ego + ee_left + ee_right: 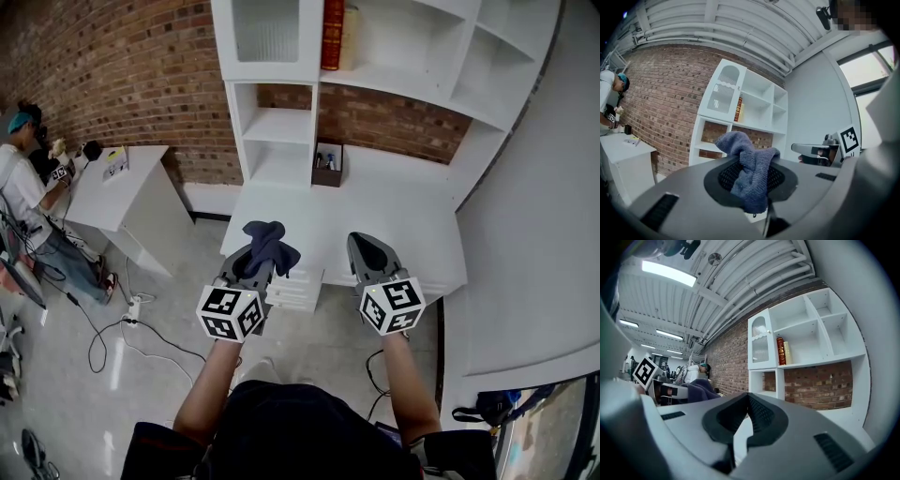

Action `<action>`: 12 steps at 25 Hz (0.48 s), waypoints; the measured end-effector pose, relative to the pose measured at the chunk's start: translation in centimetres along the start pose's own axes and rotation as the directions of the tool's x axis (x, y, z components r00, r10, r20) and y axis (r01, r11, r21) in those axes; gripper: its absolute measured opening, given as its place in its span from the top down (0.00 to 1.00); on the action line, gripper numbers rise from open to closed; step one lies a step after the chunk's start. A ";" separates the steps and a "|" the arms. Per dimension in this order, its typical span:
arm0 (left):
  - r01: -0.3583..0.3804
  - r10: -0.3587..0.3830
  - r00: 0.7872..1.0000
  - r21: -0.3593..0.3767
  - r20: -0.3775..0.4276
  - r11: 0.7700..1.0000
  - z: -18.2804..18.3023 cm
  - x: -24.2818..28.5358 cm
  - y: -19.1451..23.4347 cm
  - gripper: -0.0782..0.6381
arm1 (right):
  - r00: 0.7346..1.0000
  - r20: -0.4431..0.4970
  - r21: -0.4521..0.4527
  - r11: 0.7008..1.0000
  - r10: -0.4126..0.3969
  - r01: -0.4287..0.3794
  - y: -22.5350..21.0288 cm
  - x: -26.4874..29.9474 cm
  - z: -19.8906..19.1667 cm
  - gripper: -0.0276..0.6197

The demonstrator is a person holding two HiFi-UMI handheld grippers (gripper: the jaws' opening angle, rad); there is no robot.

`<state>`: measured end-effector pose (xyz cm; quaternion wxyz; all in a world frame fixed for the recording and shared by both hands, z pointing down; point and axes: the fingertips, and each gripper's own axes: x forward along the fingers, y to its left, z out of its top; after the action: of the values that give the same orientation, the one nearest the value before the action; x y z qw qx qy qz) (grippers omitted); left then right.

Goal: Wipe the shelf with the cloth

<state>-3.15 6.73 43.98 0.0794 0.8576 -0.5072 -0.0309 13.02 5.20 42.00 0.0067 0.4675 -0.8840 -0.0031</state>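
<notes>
A dark blue cloth [270, 244] hangs bunched from my left gripper [253, 259], whose jaws are shut on it; in the left gripper view the cloth [750, 176] fills the jaw opening. My right gripper [367, 251] is shut with nothing in it, its pads [759, 416] pressed together. Both grippers hover over the front of the white desk top [394, 211]. Behind it rises the white shelf unit [281, 127] with open compartments, well ahead of both grippers. The shelf unit [740, 117] also shows in the left gripper view, and the shelf unit [806, 338] in the right gripper view.
A red book [332, 34] stands on an upper shelf. A small dark box [328, 164] with items sits at the desk's back. A brick wall [122, 66] runs behind. A person [28, 178] sits at a white side table [112, 187] far left. Cables [112, 328] lie on the floor.
</notes>
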 end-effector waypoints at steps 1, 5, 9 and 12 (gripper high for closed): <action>0.000 0.000 1.000 0.005 -0.002 1.000 -0.1 0.1 -0.1 0.79 | 1.000 0.002 0.002 1.000 0.000 0.000 -0.2 0.0 -0.1 0.94; -0.006 0.006 1.000 0.018 -0.002 1.000 0.0 0.6 0.0 0.79 | 1.000 0.005 0.007 1.000 0.004 -0.004 -0.7 0.5 -0.3 0.94; -0.006 0.006 1.000 0.000 -0.001 1.000 0.1 1.3 0.8 0.79 | 1.000 0.001 0.007 1.000 0.005 -0.005 -1.2 1.4 -0.5 0.94; -0.012 0.012 1.000 -0.011 0.001 1.000 0.1 2.1 1.6 0.79 | 1.000 -0.005 0.004 1.000 0.010 -0.010 -1.5 2.5 -0.7 0.94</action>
<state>-3.56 4.13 44.25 0.0840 0.8540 -0.5124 -0.0339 12.85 2.34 42.71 0.0077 0.4633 -0.8862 -0.0001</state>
